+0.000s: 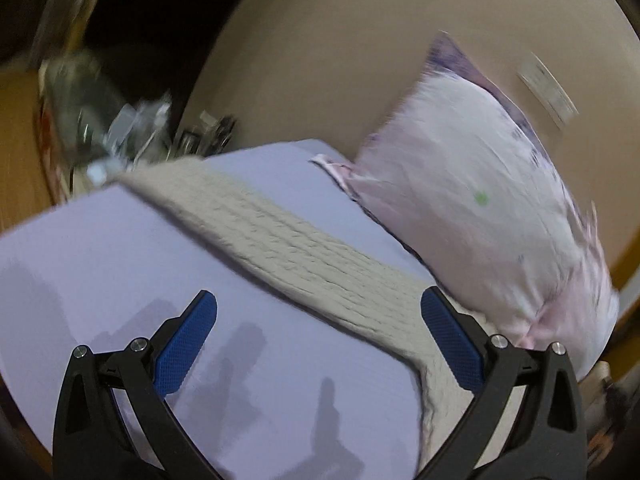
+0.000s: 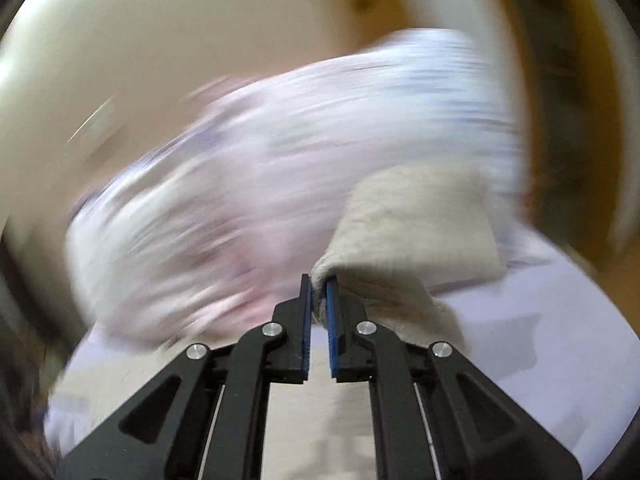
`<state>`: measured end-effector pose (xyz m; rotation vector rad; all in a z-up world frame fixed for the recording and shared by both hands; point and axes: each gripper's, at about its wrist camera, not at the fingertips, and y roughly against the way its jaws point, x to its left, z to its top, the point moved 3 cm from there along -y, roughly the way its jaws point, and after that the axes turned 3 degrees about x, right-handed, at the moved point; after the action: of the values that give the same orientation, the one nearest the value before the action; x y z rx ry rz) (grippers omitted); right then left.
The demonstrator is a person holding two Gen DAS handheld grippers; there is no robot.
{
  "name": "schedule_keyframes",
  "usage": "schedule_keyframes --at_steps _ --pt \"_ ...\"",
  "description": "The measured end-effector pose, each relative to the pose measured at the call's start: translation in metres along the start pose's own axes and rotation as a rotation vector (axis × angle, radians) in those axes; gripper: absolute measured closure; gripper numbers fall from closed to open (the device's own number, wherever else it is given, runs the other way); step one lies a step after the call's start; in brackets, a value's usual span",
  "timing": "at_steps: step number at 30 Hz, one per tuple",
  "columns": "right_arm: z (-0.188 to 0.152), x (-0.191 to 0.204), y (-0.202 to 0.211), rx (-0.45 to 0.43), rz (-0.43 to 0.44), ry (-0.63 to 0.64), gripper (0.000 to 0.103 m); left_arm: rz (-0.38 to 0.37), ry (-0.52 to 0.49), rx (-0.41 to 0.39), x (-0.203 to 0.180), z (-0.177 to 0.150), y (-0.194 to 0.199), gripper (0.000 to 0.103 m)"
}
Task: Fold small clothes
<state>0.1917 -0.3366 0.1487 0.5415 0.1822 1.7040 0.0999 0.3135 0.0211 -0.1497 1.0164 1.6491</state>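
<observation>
Lavender bedsheet (image 1: 100, 248), pillow (image 1: 472, 200) behind. Right gripper (image 2: 319, 280) pinches the soft, light beige knit garment (image 1: 288, 248) at a bunched edge; left gripper (image 1: 319, 304) spread wide, empty. Limp knit: best held at corners.

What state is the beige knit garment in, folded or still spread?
Mid-fold. The beige knit garment lies in a strip across the lavender sheet, one edge pinched and lifted by the right gripper. Left gripper open, empty.

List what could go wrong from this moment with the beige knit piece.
1. The right gripper pinches only a small bunched edge of the beige knit garment, so it may slip out mid-fold.
2. The left gripper is open and holds nothing, so the far side may drag or crease on the lavender sheet.
3. The pink pillow sits against the garment and could snag the fold.
</observation>
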Motion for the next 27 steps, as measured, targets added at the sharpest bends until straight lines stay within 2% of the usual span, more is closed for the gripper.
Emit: schedule_keyframes --at_steps 1,3,5,6,7,8,9,10,12,17,21,22,23,24,25,26,27 --pt "-0.010 0.036 -0.013 0.036 0.053 0.065 0.096 -0.008 0.060 0.015 0.008 0.002 -0.002 0.001" --pt "-0.046 0.112 -0.051 0.191 0.194 0.185 0.091 -0.009 0.119 0.024 0.019 0.005 -0.005 0.001" --pt "-0.083 0.155 -0.082 0.370 0.312 0.223 0.077 -0.007 0.165 0.035 0.028 0.008 -0.010 0.001" --pt "-0.098 0.171 -0.092 0.451 0.356 0.228 0.066 -0.010 0.186 0.040 0.032 0.010 -0.013 0.001" --pt "-0.112 0.182 -0.097 0.506 0.400 0.218 0.063 -0.010 0.221 0.044 0.037 0.012 -0.016 0.001" --pt "-0.115 0.184 -0.090 0.503 0.416 0.211 0.060 -0.008 0.244 0.048 0.041 0.014 -0.019 0.002" --pt "-0.113 0.181 -0.088 0.486 0.426 0.202 0.051 0.001 0.252 0.041 0.043 0.017 -0.021 0.002" --pt "-0.106 0.172 -0.082 0.445 0.413 0.190 0.040 0.001 0.266 0.041 0.047 0.021 -0.023 0.002" --pt "-0.087 0.144 -0.075 0.366 0.372 0.149 0.031 0.008 0.286 0.039 0.052 0.029 -0.027 0.006" --pt "-0.081 0.095 -0.039 0.312 0.324 0.055 0.026 0.048 0.375 0.013 0.078 0.052 -0.040 0.030" --pt "-0.087 0.062 -0.024 0.292 0.298 -0.004 0.024 0.073 0.404 0.029 0.088 0.065 -0.051 0.043" --pt "-0.090 0.055 -0.017 0.287 0.298 -0.023 0.023 0.088 0.404 0.042 0.089 0.068 -0.054 0.057" --pt "-0.090 0.050 -0.013 0.281 0.298 -0.039 0.023 0.113 0.399 0.059 0.087 0.070 -0.058 0.077" --pt "-0.089 0.044 -0.008 0.276 0.298 -0.053 0.023 0.128 0.392 0.063 0.084 0.072 -0.059 0.087" --pt "-0.088 0.036 -0.005 0.265 0.295 -0.066 0.023 0.142 0.351 0.049 0.070 0.076 -0.055 0.093" --pt "-0.086 0.031 -0.002 0.253 0.289 -0.072 0.023 0.140 0.293 0.034 0.052 0.079 -0.052 0.094" --pt "-0.084 0.024 0.002 0.237 0.280 -0.078 0.023 0.129 0.189 0.017 0.021 0.081 -0.048 0.094"
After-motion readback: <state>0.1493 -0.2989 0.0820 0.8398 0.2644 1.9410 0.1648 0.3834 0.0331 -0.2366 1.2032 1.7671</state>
